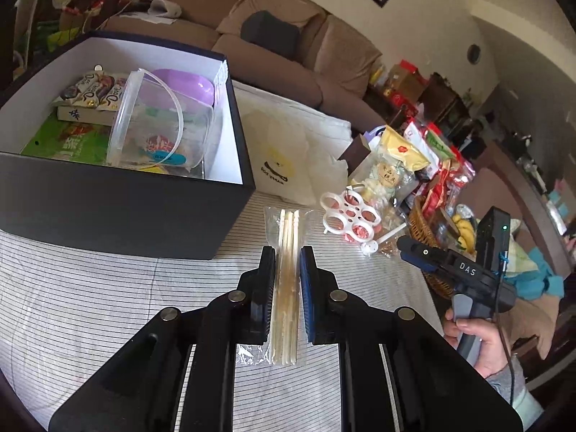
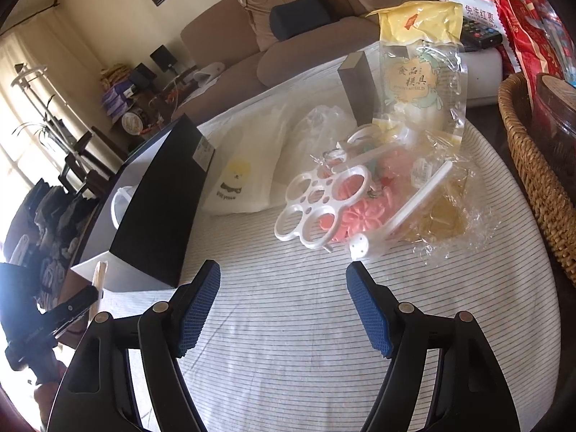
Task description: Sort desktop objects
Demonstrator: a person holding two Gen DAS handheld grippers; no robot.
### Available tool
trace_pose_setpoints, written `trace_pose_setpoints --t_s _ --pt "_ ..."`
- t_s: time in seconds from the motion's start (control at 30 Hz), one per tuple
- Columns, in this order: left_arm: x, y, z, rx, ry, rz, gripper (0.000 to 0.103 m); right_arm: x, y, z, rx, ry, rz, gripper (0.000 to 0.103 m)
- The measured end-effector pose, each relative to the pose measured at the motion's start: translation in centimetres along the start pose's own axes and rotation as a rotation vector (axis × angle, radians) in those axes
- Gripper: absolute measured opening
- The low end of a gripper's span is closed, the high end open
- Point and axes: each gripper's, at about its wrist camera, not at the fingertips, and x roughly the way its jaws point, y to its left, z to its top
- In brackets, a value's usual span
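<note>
Chopstick packet [image 1: 286,280] between left tongs [image 1: 288,252]

box [image 1: 118,194] left, mould [image 1: 351,217] right (apart)

A clear plastic packet of pale wooden sticks [image 1: 286,280] is clamped lengthwise between two gripper pads, lifted above a striped tablecloth. Beside it stands a dark open box [image 1: 136,212] with white inner walls, holding snack packets and a clear tub. Farther right, a white ring-shaped mould [image 1: 351,217] lies flat among crinkled bags.
</note>
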Motion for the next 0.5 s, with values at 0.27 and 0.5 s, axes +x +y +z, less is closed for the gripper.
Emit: trace_pose_setpoints --t_s 0.27,0.5 --pt "1.2 -0.8 -0.7 0.015 0.042 -0.015 0.013 2.1 -2.1 1.5 0.084 -0.011 0.006 0.075" --pt "2.3 -2.2 -1.3 0.043 0.070 -0.024 0.013 5.8 -2.8 2.9 0.088 0.006 -0.079 0.062"
